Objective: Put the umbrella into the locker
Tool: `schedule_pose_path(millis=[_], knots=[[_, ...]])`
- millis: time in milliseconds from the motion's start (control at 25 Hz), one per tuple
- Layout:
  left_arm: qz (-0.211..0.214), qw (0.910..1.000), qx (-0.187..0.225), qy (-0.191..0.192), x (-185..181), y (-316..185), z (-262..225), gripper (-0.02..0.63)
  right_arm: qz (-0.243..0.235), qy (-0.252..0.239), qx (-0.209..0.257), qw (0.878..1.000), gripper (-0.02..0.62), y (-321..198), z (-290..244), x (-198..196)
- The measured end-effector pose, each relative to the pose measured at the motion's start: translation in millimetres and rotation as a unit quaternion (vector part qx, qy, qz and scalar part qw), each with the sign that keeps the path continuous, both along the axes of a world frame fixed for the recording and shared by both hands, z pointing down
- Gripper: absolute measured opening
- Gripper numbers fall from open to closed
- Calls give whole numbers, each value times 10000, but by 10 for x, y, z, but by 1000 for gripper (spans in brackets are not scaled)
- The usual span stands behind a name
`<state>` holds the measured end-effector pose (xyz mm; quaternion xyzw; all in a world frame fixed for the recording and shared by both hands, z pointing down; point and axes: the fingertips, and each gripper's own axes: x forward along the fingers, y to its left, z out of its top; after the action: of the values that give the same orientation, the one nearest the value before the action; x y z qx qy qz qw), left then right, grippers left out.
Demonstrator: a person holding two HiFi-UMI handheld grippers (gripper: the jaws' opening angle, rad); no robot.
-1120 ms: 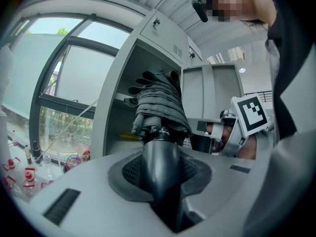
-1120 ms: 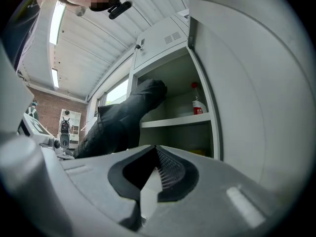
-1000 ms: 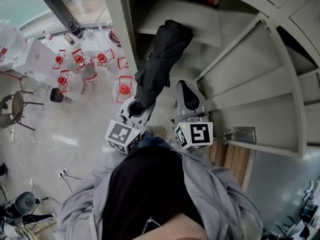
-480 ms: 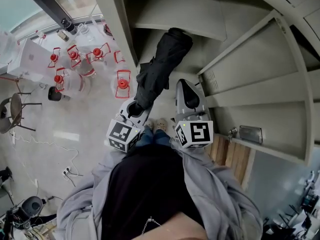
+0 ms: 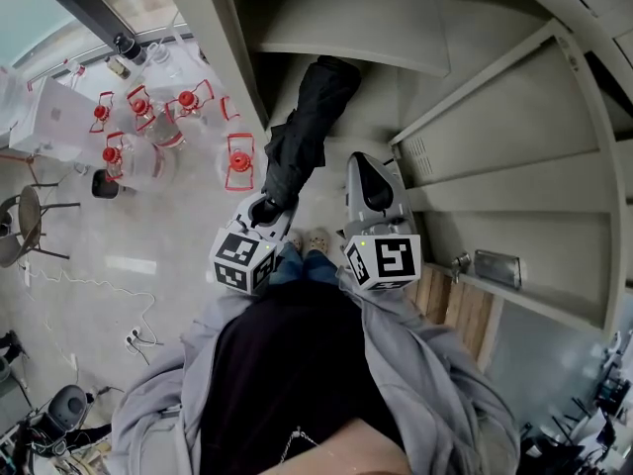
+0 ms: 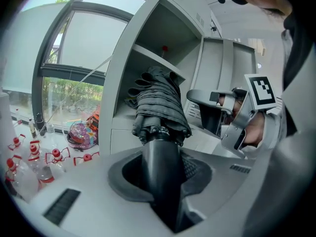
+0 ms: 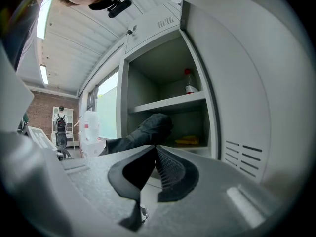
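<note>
Head view: I stand right in front of the open locker [image 5: 223,38]. My left gripper [image 5: 265,209] holds the black umbrella [image 5: 302,132] by its near end. The umbrella points away from me. Its far end is under the shelf [image 5: 341,30], inside the locker, and the near end is not in yet. My right gripper [image 5: 368,163] is just beside it and touches nothing. Water bottles [image 5: 240,162] with red caps stand on the floor [image 5: 148,255], left of the locker.

Left gripper view: my jaws are closed most of the way and pinch the smooth black handle [image 6: 160,172]. The folded cloth bunches up just past them. I only hold the very end, so the long umbrella could wobble or slip out if I push hard.

Right gripper view: these jaws are shut together with nothing in them. I see the umbrella's tip in the lower space, under the shelf. A yellow thing [image 7: 190,141] lies at the back of that space. A small bottle [image 7: 190,86] stands on the shelf above.

I think the umbrella could bump the shelf edge or the side wall if I tilt it. It could shove the yellow thing too. If I let go too soon, with half of it sticking out, it may tip and fall to the floor.
</note>
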<state>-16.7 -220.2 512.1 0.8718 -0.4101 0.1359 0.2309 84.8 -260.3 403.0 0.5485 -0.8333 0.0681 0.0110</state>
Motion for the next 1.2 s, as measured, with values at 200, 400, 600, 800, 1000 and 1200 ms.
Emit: schedule_pose_path(millis=[200,400,600,800,1000,1200], knots=[[-131,9995,-294,72,65,-139,25,91,34,-14,5,10000,3,-28,20,37],[-234,9978,-571,236,173,-343,-33,92,96,-17,21,10000,3,-90,-13,81],[-290,9948,-865,456,324,-541,-60,92,110,-20,65,9999,3,-140,-55,100],[-391,9908,-1116,662,438,-705,-61,92,56,17,121,9999,3,-190,-85,96],[-463,9880,-1281,731,502,-822,-45,94,48,-12,101,9999,3,-229,-81,79],[-639,9788,-1664,1009,538,-890,33,98,-7,-119,107,9999,3,-274,-136,46]])
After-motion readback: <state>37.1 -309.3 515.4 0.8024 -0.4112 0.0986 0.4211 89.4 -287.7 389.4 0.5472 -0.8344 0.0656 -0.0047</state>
